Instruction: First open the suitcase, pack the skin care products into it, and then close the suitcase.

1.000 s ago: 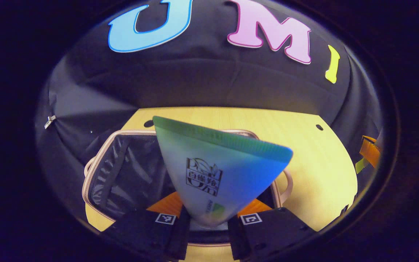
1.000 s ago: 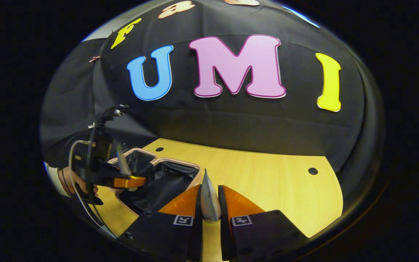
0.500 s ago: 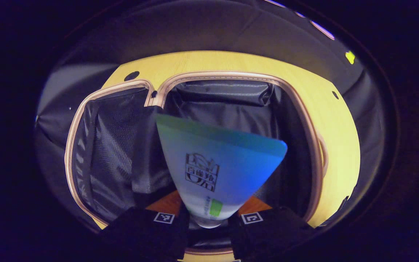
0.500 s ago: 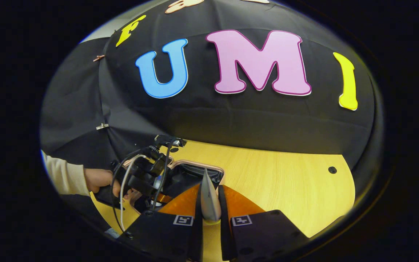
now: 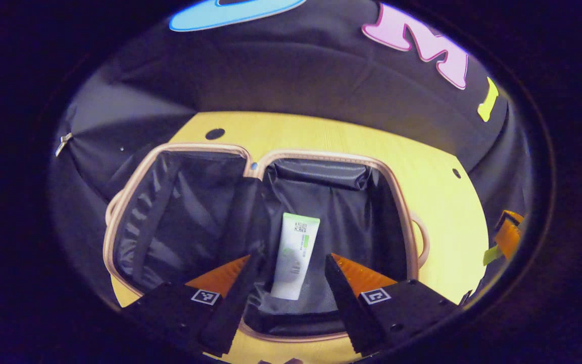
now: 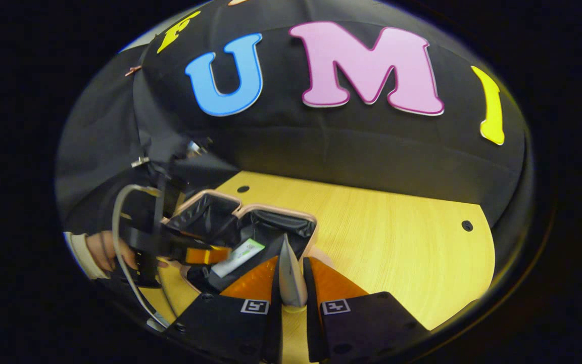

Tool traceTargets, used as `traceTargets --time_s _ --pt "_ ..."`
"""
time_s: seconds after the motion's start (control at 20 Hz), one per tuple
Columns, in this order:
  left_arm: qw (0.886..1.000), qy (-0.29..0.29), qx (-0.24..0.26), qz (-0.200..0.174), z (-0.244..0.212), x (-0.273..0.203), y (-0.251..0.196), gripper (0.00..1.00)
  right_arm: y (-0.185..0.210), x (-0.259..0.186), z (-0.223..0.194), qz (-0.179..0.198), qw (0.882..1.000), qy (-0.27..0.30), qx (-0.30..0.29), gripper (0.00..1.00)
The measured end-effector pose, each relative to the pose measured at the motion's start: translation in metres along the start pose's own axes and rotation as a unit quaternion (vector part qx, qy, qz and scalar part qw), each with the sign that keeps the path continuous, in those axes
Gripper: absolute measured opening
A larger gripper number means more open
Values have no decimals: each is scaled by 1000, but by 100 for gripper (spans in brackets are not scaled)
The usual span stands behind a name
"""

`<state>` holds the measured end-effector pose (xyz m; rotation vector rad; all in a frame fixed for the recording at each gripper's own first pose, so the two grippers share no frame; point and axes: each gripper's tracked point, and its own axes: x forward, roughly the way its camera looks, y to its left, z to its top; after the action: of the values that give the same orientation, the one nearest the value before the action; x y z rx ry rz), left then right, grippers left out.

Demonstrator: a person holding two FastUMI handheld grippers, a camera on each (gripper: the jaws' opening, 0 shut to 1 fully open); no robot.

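- Table: wood top, carries everything; bare stretch ahead and to the right of the right gripper.
- Suitcase: lies open flat, both dark-lined halves up, directly under and ahead of the left gripper, so items can drop straight in. In the right gripper view it sits just ahead-left of that gripper's fingers.
- Left gripper: jaws spread wide, holding nothing, hovers above the right-hand half. Judged: release step done for this item.
- Person's hand: grips the left gripper's handle, far left of the right gripper view.
- Right gripper: jaws closed narrow on a second tube, seen edge-on, pointing forward; likely held ready for packing next.
- White tube: lies flat on the lining of the right-hand half, between and beyond the left gripper's fingers, untouched by them.
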<state>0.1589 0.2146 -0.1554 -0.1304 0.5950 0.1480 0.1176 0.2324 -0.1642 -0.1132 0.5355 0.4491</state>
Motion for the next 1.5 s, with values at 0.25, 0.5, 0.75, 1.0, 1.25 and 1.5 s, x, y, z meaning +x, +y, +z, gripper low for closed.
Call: traceTargets --time_s 0.25,0.5,0.75,1.0,1.25,1.5 --pt "998 -50 -38 24 -13 -71 59 85 44 54 -28 29 997 69 9 23" --pt "994 -69 -77 31 -39 -105 93 85 76 122 -83 19 983 175 43 23" --pt "992 -62 -91 58 -67 -128 128 86 65 147 -123 -51 961 265 63 19" --pt "987 -70 -112 89 -81 -137 163 86 61 136 -96 -68 971 221 57 70" --pt "979 -89 -119 138 -61 -123 227 86 66 75 -50 -41 990 124 50 98" --pt "966 -91 -198 141 -15 -79 293 87 24 -18 -24 -59 997 43 -37 98"
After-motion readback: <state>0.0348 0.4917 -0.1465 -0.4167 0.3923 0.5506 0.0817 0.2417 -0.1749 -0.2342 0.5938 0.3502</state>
